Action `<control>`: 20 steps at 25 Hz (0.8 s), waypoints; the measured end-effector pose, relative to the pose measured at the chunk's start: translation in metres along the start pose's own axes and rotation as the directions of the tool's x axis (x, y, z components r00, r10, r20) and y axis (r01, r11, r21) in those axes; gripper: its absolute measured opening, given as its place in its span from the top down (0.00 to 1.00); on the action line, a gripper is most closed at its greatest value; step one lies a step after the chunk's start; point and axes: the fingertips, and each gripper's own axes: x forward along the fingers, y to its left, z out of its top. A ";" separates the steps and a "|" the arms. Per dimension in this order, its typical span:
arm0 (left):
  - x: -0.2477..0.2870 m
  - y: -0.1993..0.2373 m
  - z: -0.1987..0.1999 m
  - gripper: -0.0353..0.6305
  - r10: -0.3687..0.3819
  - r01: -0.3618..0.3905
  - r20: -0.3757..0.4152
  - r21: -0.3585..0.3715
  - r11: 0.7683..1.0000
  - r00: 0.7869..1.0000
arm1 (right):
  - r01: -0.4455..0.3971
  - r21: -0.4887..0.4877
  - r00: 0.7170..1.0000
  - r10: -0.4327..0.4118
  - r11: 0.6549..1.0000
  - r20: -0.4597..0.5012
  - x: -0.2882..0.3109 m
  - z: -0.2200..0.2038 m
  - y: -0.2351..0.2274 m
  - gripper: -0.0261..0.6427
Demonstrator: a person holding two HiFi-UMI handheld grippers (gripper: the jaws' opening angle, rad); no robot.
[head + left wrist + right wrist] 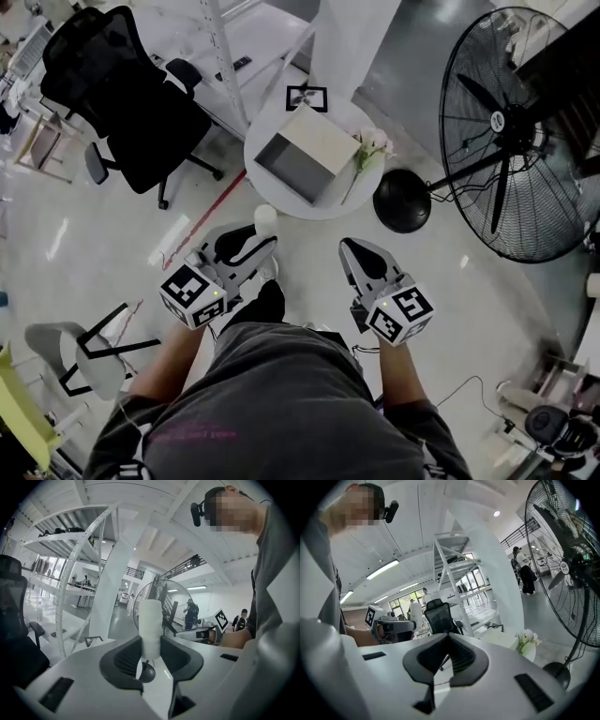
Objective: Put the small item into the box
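Note:
My left gripper [263, 246] is shut on a small white cylinder [265, 218], which stands up out of its jaws. In the left gripper view the cylinder [151, 620] sits upright between the two dark pads of that gripper [151, 645]. My right gripper [352, 247] is held level with it to the right, shut with nothing in it; its jaws [447, 640] meet at the tips. An open cardboard box [302, 153] lies on a round white table [330, 202] just ahead of both grippers, its grey inside facing me.
White flowers [369, 147] lie on the table right of the box, and a square marker tag [307, 97] sits behind it. A large black floor fan [511, 131] stands at the right, with its base [401, 200] near the table. A black office chair [122, 94] is at the left.

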 end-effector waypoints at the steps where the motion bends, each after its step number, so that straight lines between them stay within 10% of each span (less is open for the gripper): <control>1: 0.002 0.011 0.003 0.74 -0.005 0.005 -0.003 -0.002 1.000 1.000 | 0.005 0.002 1.000 -0.005 1.000 -0.004 0.010 0.004 -0.002 0.93; 20: 0.018 0.157 0.010 0.74 -0.034 0.031 -0.047 -0.071 0.997 0.998 | 0.047 -0.001 0.997 -0.047 0.999 -0.067 0.147 0.036 -0.020 0.93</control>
